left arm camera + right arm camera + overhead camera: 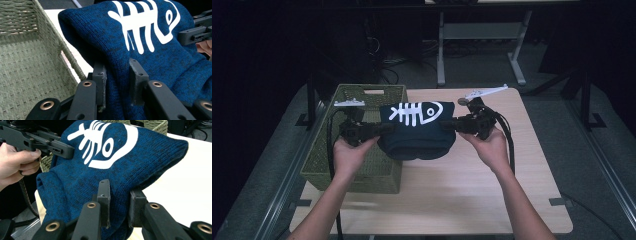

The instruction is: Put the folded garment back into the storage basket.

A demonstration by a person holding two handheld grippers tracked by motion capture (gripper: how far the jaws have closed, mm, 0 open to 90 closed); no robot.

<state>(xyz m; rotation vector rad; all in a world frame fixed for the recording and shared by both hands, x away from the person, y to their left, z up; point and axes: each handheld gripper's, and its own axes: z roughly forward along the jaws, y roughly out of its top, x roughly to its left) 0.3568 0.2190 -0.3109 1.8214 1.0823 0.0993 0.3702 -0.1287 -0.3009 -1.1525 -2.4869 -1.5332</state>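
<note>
Both grippers are black, the left gripper (379,129) and right gripper (448,125) each topped by a grey three-cornered plate. Brass-ringed holes dot the jaw links. Black cables trail; forearms are bare

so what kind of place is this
Probably a lab or workshop set up for recording: a pale wooden table on grey carpet, metal desk legs and loose cables behind, and two handheld black grippers holding a folded blue knit garment.

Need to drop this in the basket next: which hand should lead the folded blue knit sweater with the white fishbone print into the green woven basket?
Probably left: the left gripper grips the sweater beside the basket; the right gripper holds the far edge.
</note>
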